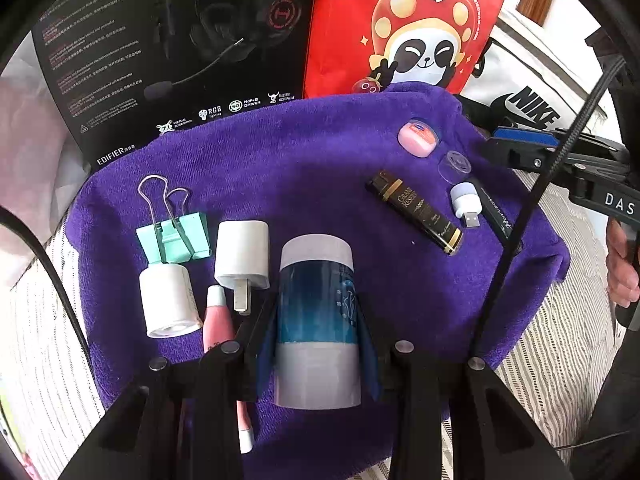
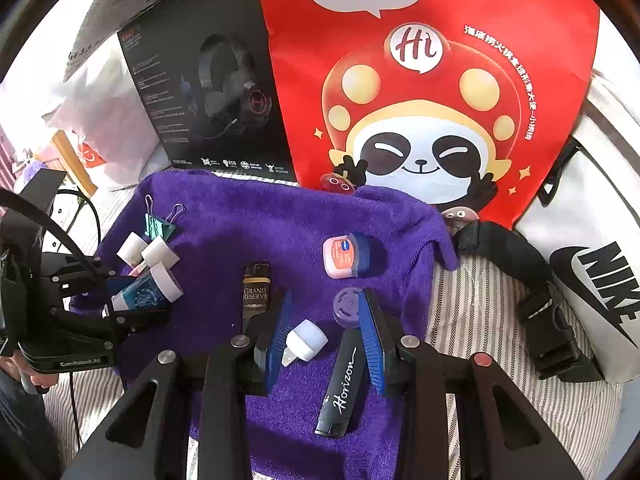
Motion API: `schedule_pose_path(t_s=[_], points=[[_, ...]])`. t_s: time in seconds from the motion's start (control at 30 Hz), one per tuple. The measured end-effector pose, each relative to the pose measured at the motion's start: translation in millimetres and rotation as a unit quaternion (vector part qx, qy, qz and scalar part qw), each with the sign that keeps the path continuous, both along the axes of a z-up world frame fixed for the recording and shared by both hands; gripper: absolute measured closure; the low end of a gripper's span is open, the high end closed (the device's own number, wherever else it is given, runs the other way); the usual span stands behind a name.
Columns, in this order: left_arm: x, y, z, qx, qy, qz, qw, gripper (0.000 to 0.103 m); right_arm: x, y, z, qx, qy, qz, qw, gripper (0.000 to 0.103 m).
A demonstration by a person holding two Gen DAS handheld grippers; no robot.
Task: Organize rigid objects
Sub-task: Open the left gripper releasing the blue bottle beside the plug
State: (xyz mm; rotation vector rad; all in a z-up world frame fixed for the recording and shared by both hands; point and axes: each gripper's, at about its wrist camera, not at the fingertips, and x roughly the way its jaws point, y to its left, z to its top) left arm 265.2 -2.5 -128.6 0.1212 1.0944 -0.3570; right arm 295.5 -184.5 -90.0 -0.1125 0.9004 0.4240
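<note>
Gripping the bottle (image 1: 316, 320) lengthwise, the left tool (image 1: 317, 334) sat nearest the white row; right tool (image 2: 325, 340) open.

Left hand-held gripper (image 1: 318, 320) clamped, right (image 2: 326, 336) agape

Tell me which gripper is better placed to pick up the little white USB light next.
Right. The right gripper is open with the USB light lying between its fingers, while the left gripper is shut on the blue-and-white tube.
</note>
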Motion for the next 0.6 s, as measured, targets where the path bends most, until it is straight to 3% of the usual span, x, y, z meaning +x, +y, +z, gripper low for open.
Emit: schedule_pose_path(t_s=[0.6], points=[[-1.9,-7.6,-2.8,0.02,-0.008,-0.013,0.9997,0.069,-1.1,-0.2,-0.4,0.0,-0.002,0.003,1.0,0.067]])
